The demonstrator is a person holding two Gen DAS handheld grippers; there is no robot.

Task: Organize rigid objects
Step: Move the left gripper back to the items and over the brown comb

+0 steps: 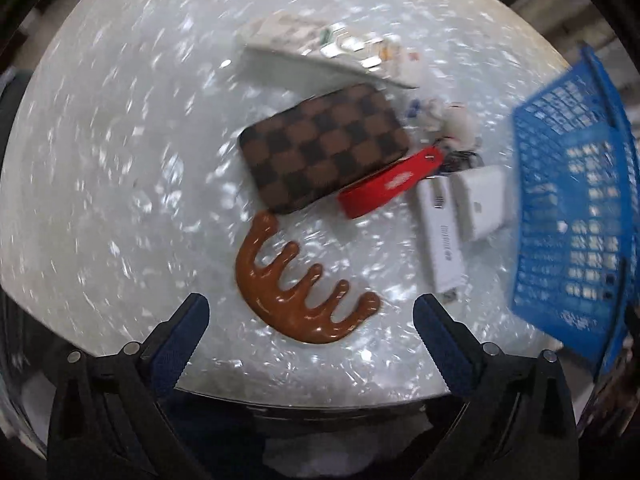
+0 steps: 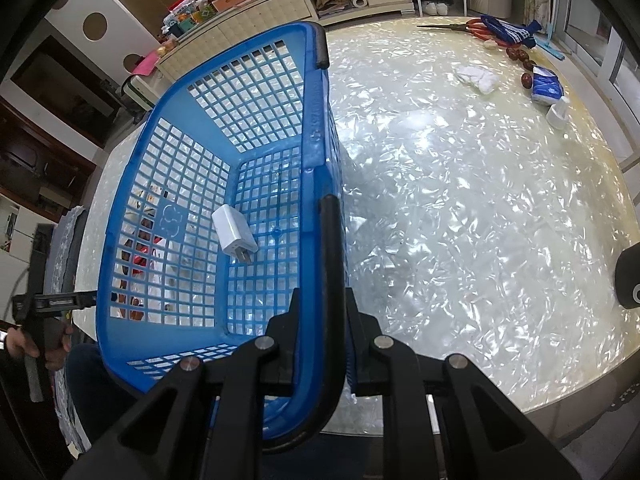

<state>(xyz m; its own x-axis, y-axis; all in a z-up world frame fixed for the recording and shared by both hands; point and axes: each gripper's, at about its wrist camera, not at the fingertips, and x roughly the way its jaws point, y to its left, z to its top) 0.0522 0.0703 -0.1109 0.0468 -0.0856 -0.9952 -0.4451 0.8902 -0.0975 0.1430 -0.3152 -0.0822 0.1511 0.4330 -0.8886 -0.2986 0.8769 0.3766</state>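
Observation:
My left gripper (image 1: 310,306) is open above the table's near edge, just in front of a brown wooden comb (image 1: 298,292). Behind the comb lie a brown checkered wallet (image 1: 324,146), a red tag on a key bunch (image 1: 390,182), a white stick-shaped device (image 1: 442,236) and a white box (image 1: 482,202). My right gripper (image 2: 322,296) is shut on the rim and black handle of the blue basket (image 2: 316,128), holding it tilted. A white charger plug (image 2: 234,234) lies inside the basket. The basket also shows at the right of the left wrist view (image 1: 576,216).
A white flat box with blister packs (image 1: 332,54) lies at the far side of the pearly table (image 1: 100,160). In the right wrist view, scissors (image 2: 472,28), a tissue pack (image 2: 546,86), a white cloth (image 2: 478,76) and dates (image 2: 520,58) sit at the far right.

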